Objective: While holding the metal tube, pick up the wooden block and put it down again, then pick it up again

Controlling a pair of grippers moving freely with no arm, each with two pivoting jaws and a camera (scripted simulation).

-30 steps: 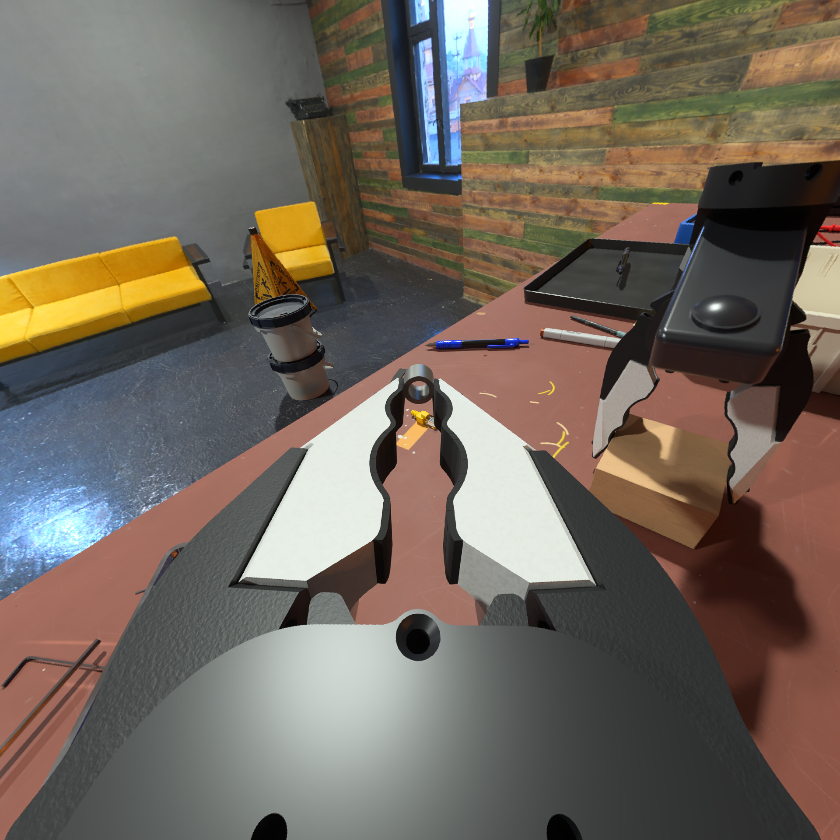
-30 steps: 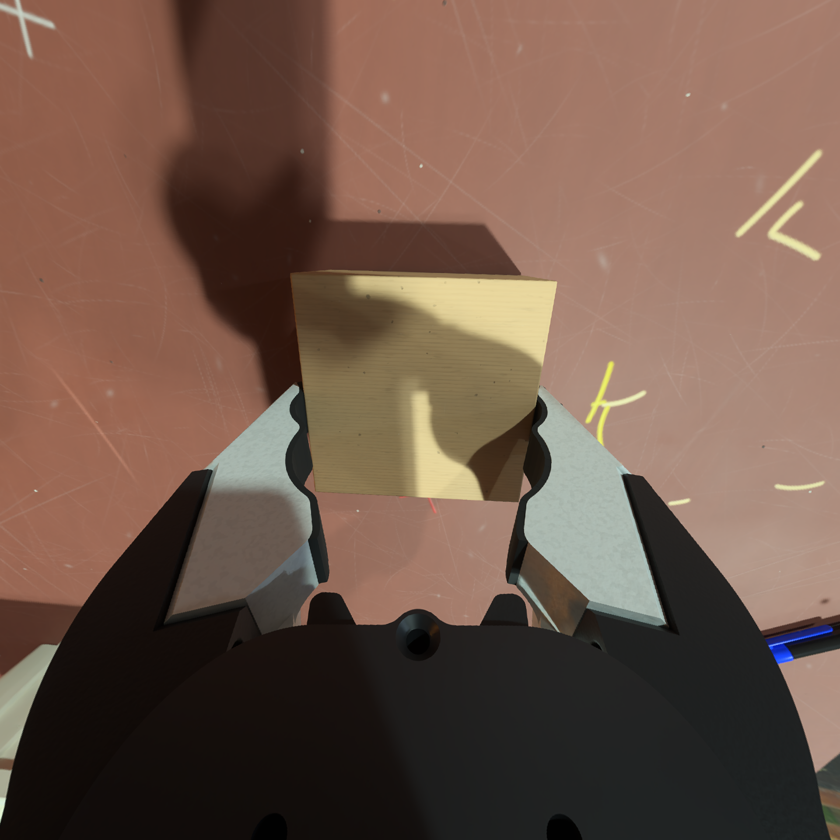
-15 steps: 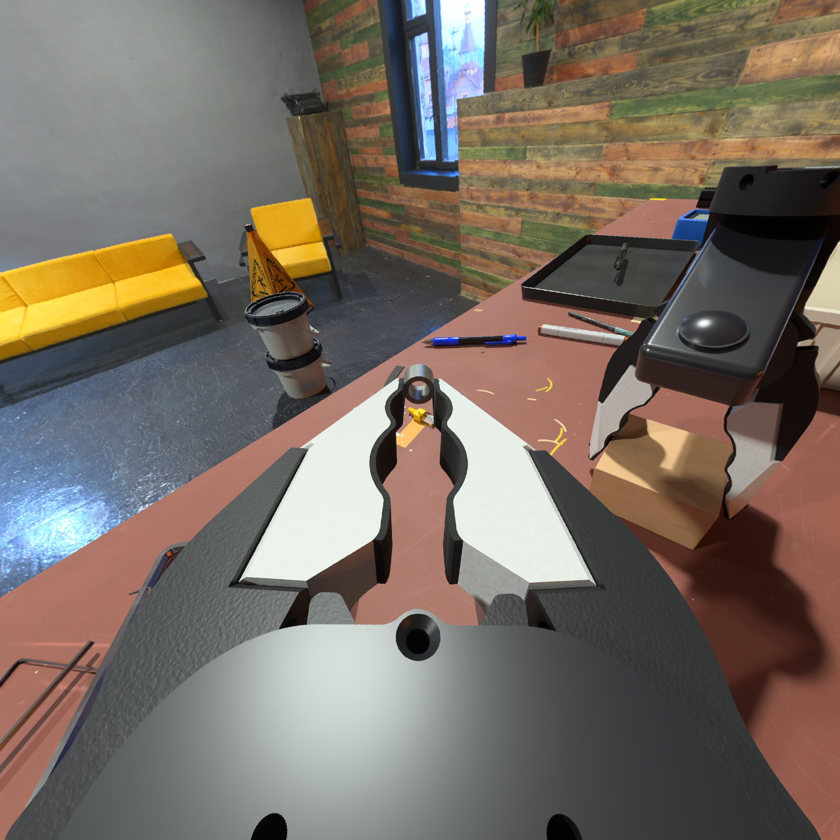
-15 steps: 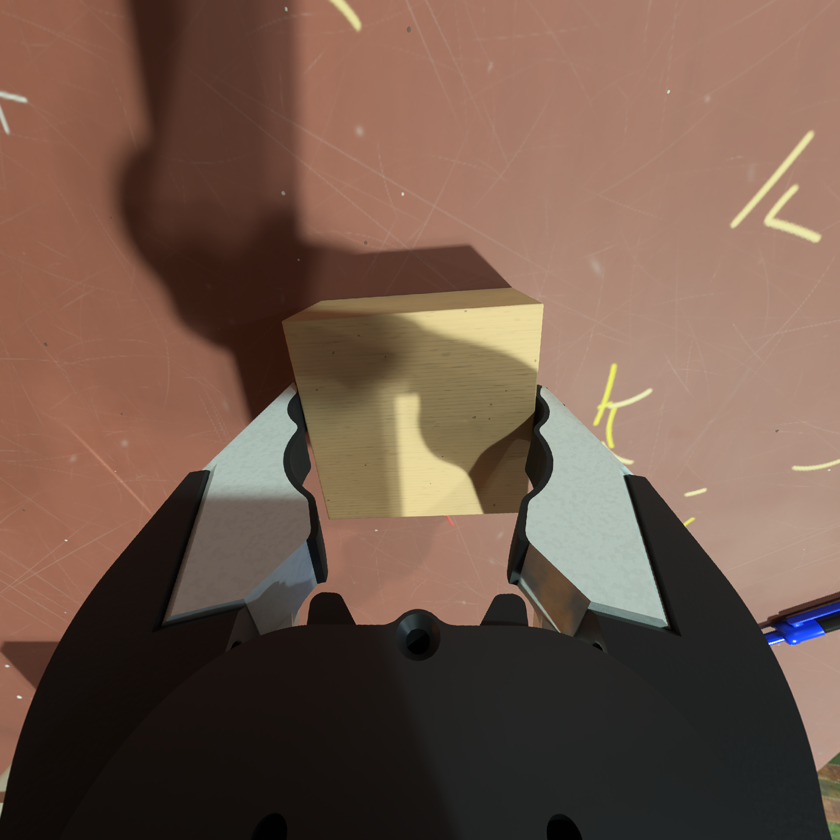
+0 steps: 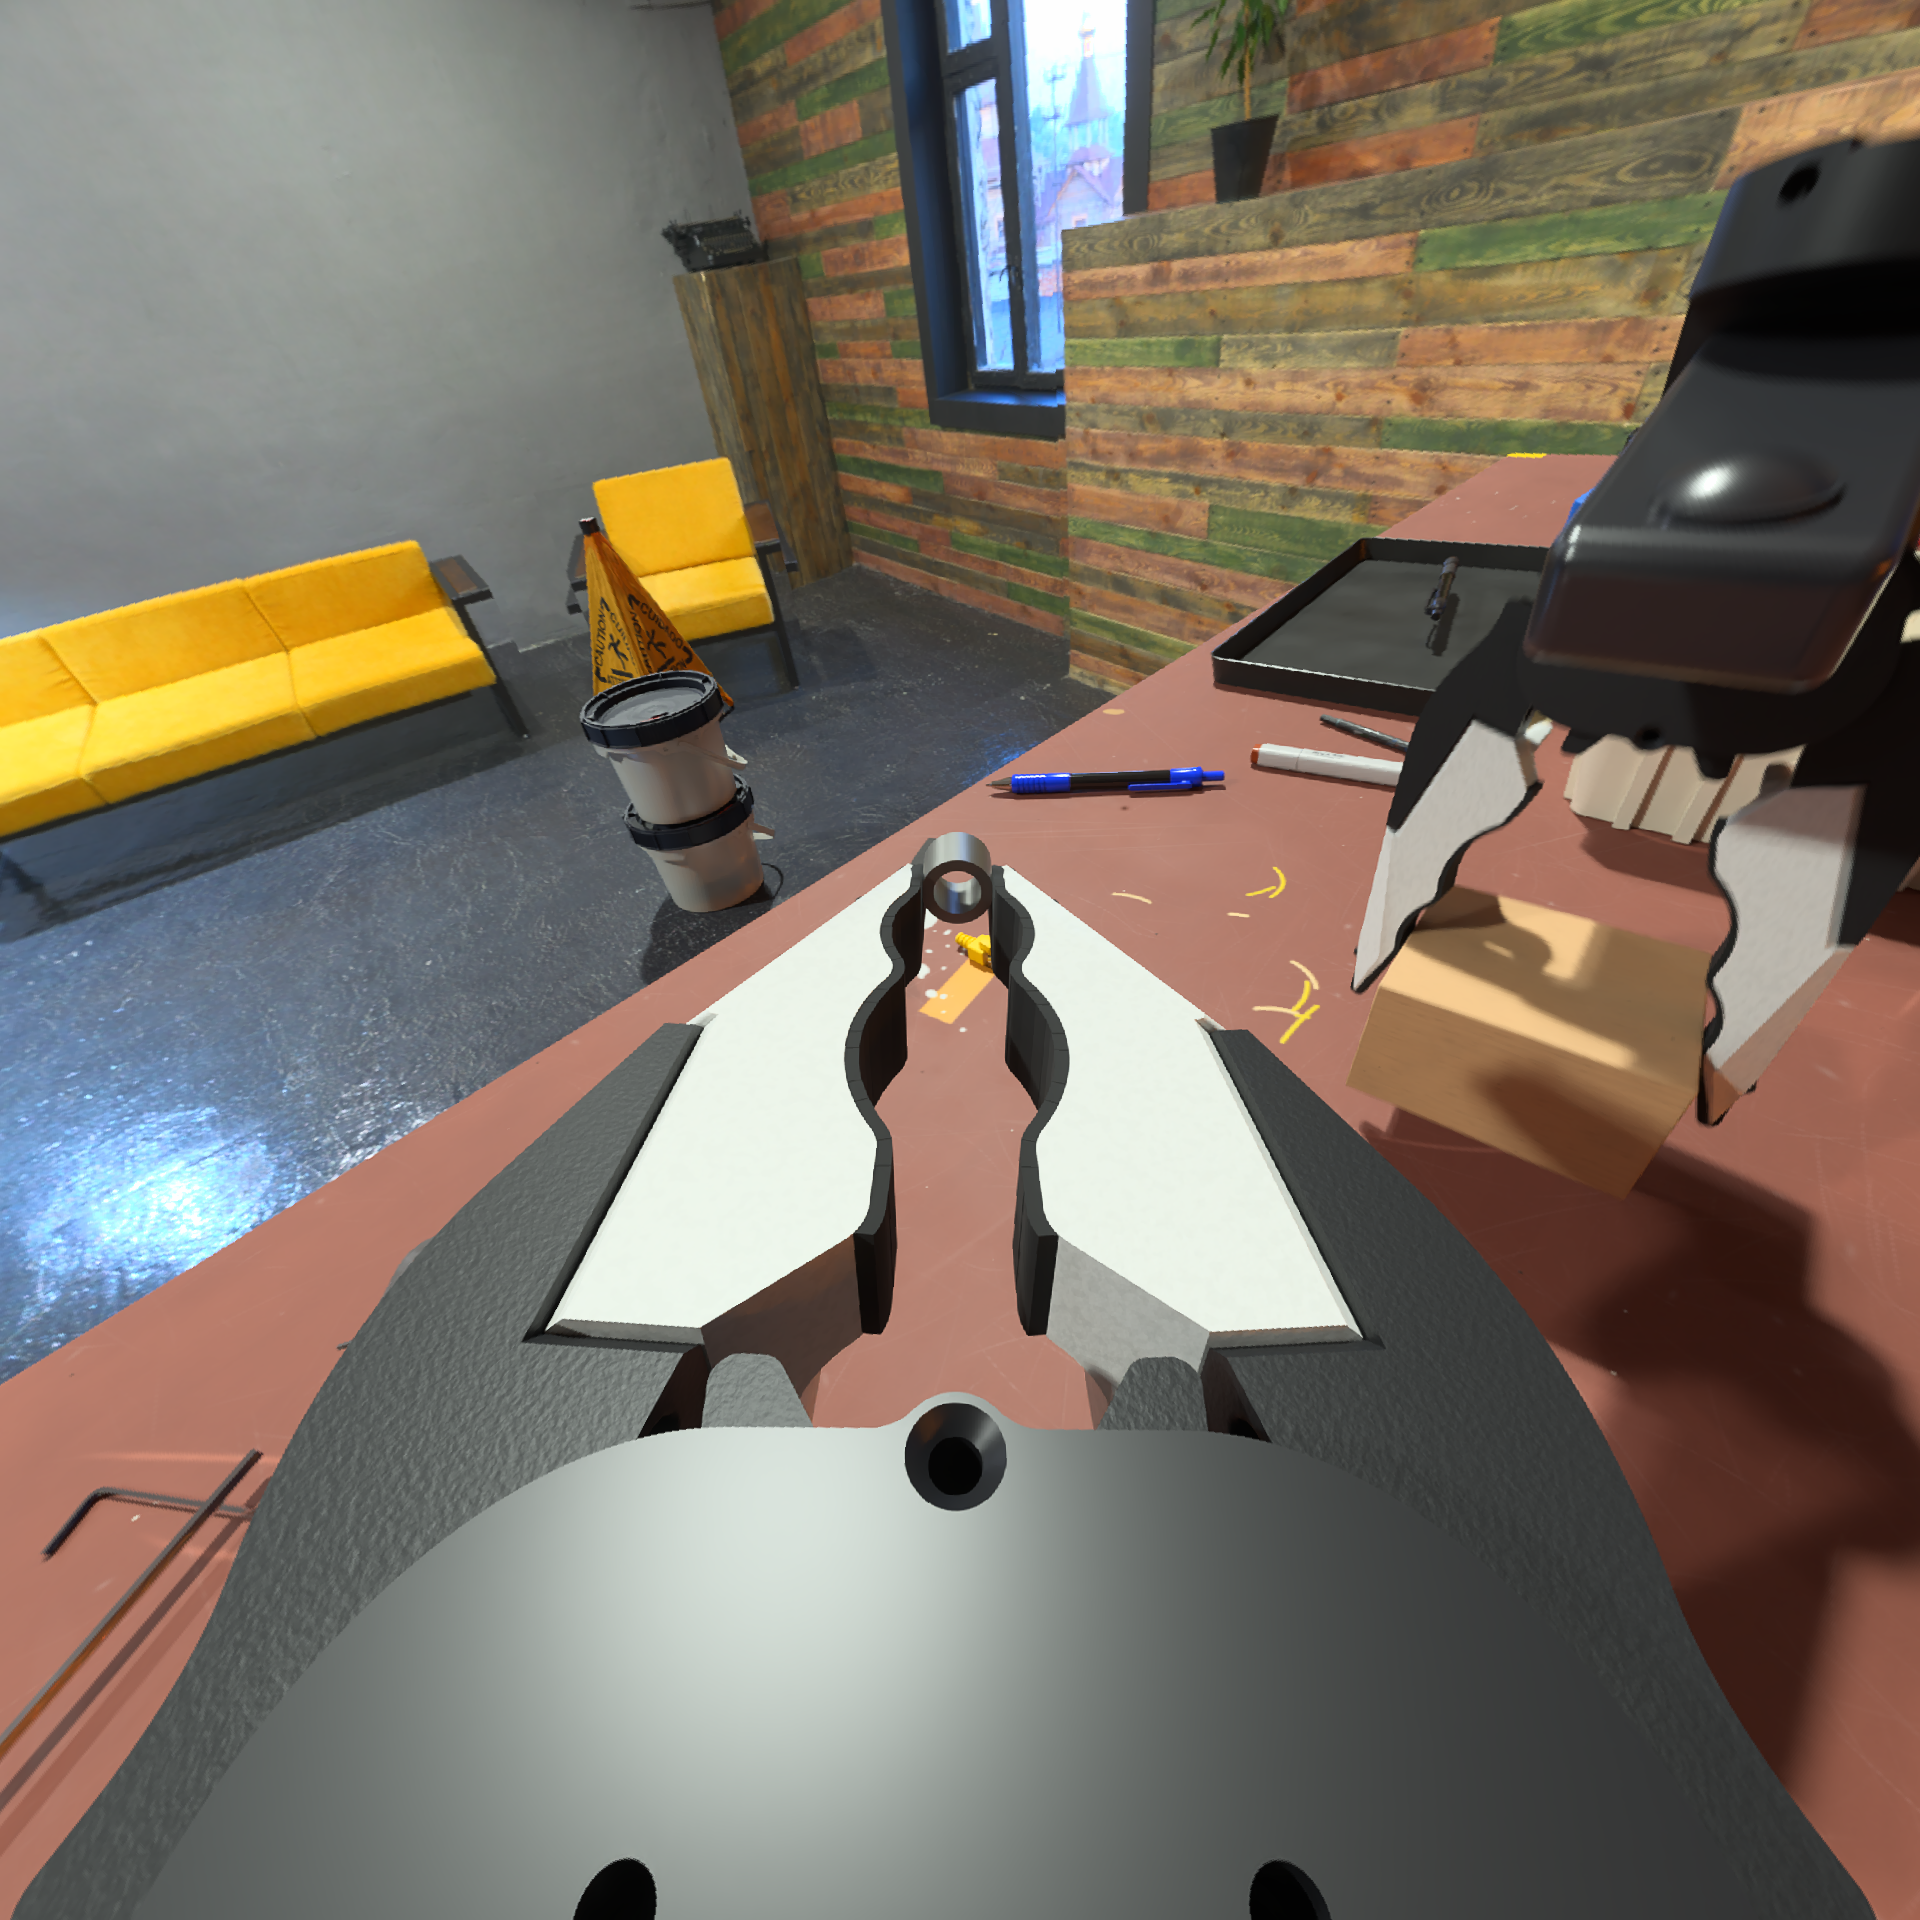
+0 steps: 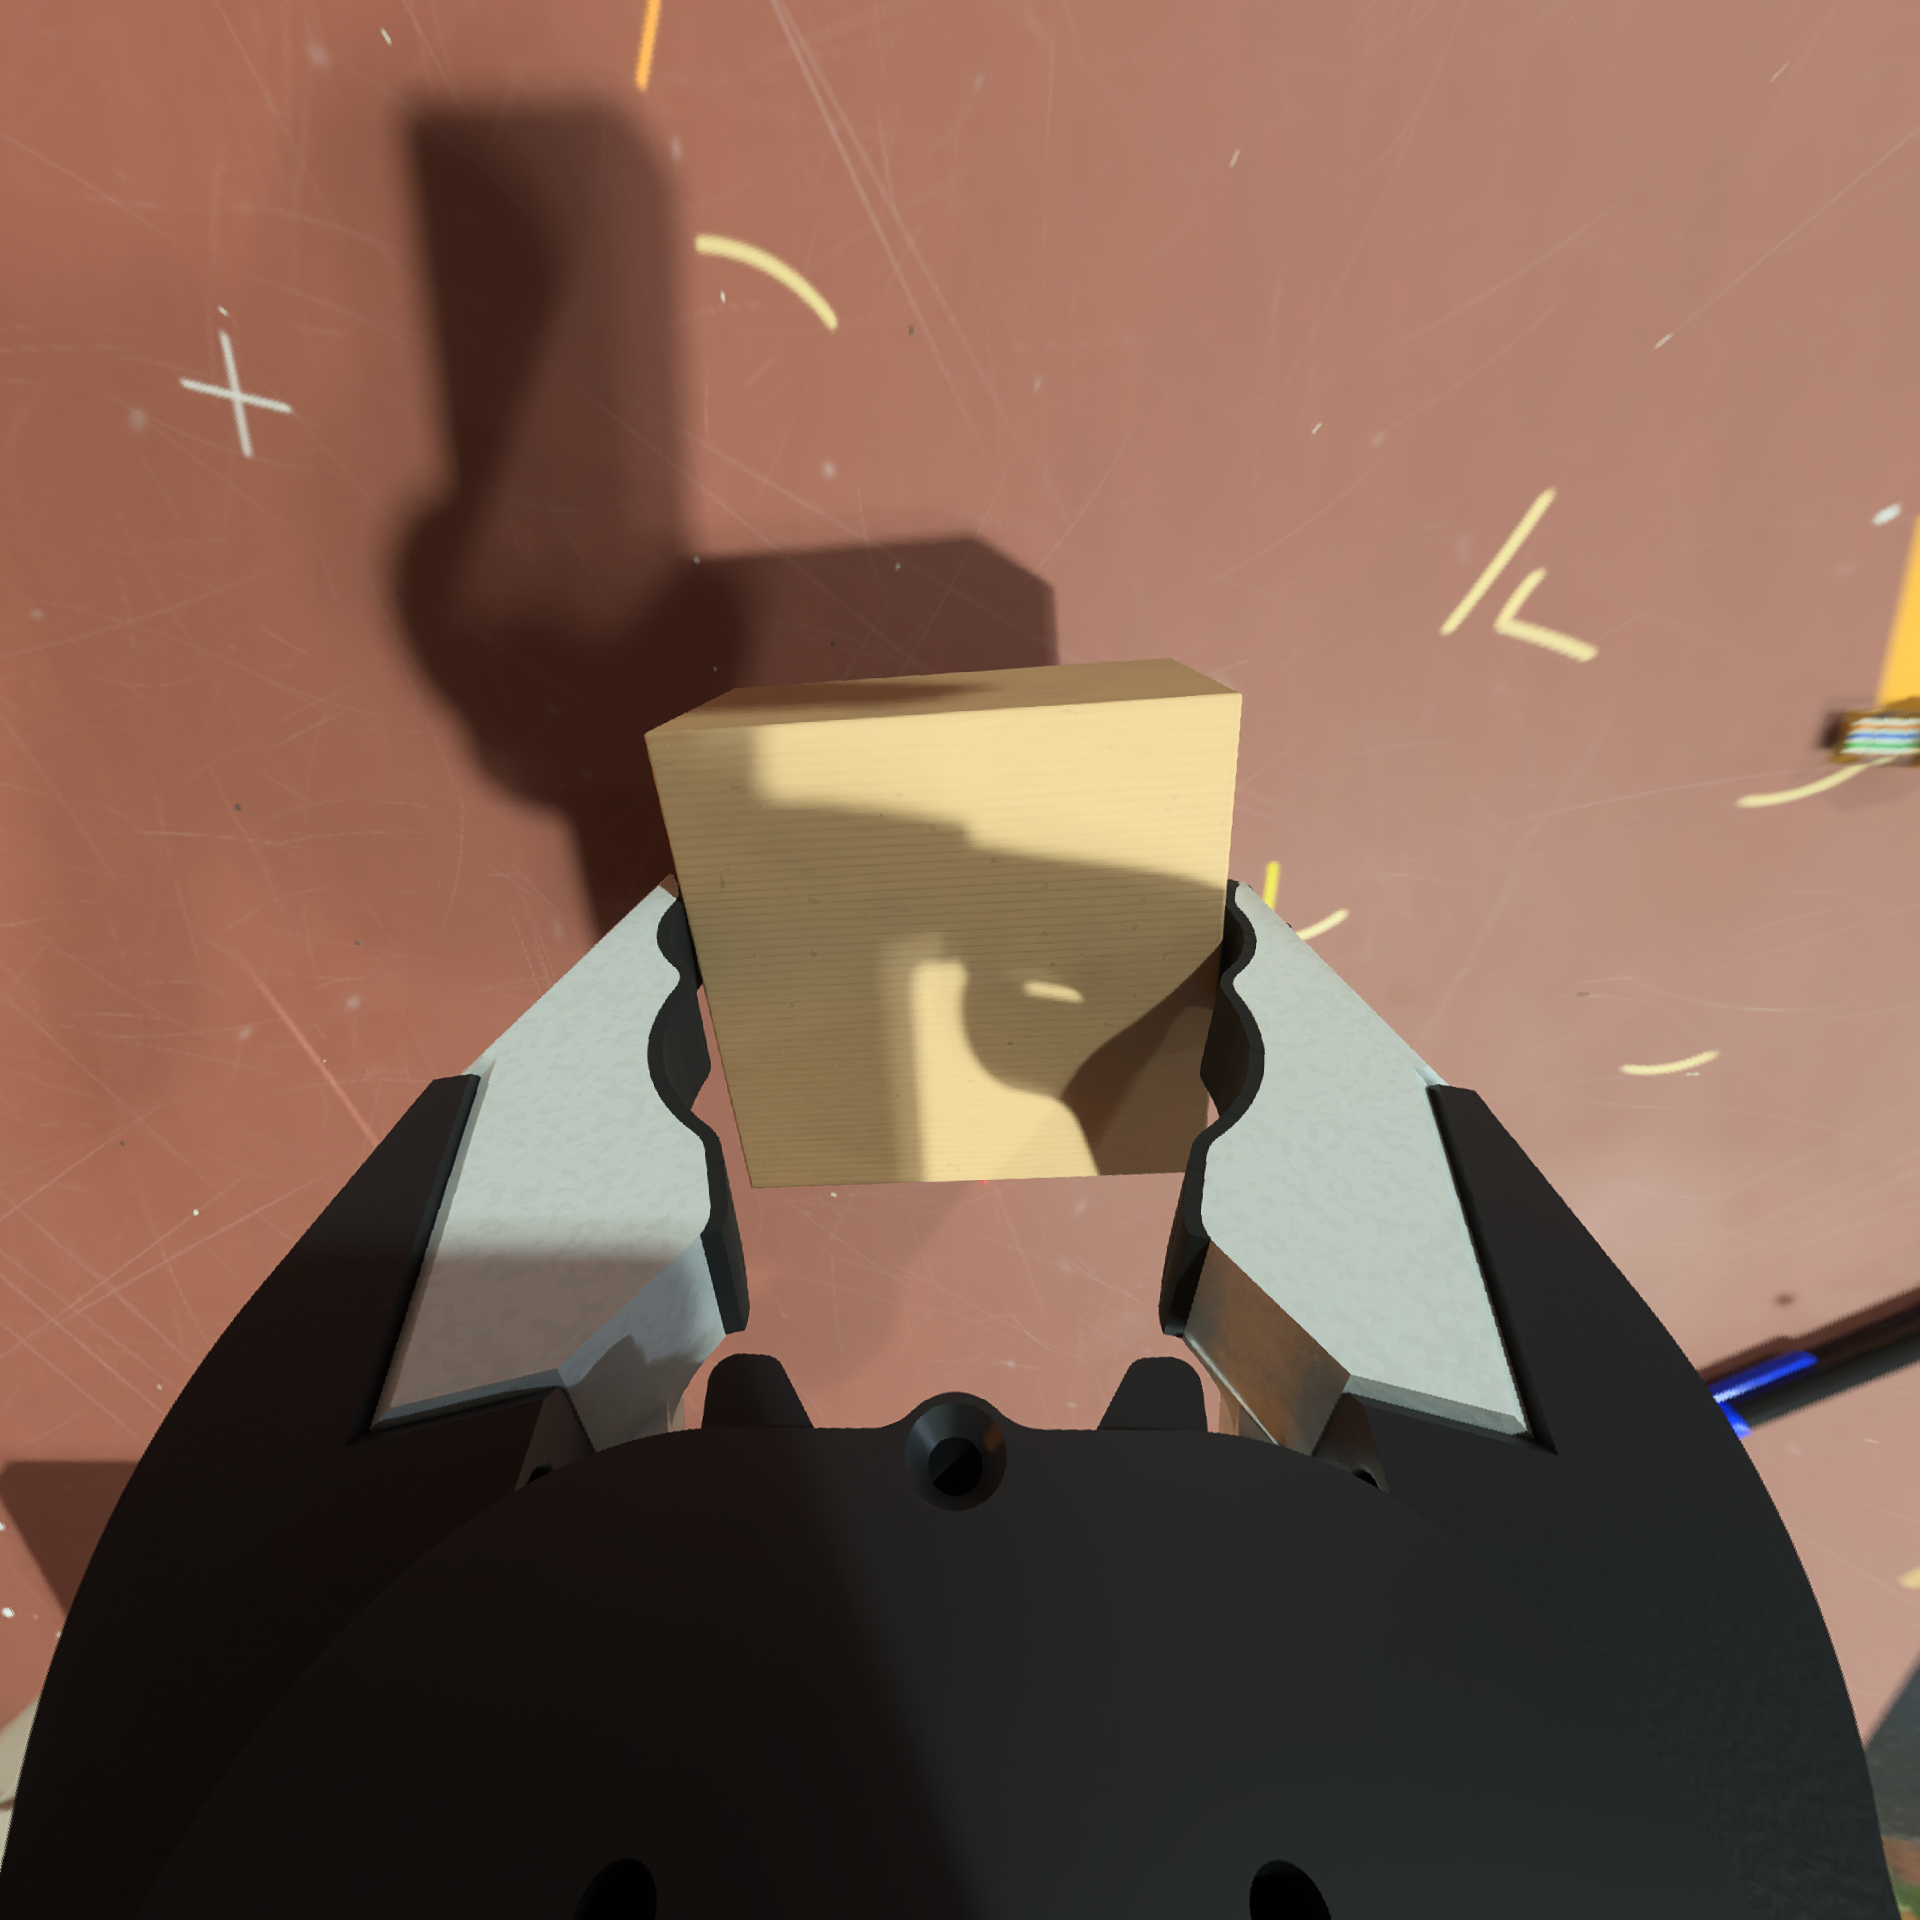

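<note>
My left gripper (image 5: 956, 896) is shut on a short grey metal tube (image 5: 952, 878), held at its fingertips above the reddish table (image 5: 1195, 935). My right gripper (image 6: 951, 914) is shut on the wooden block (image 6: 951, 925), fingertips on its two sides. In the left wrist view the right gripper (image 5: 1548, 966) hangs at the right, holding the block (image 5: 1527, 1029) tilted and lifted clear of the table, its shadow below it.
A black tray (image 5: 1351, 623) lies at the back of the table. A blue pen (image 5: 1112, 779) and a white marker (image 5: 1325, 764) lie before it. A hex key (image 5: 145, 1507) lies at the left. A small yellow piece (image 5: 971, 945) sits below the tube.
My right gripper has lifted the wooden block off the table and tilted it. My left gripper keeps the tube and has shifted only slightly.
</note>
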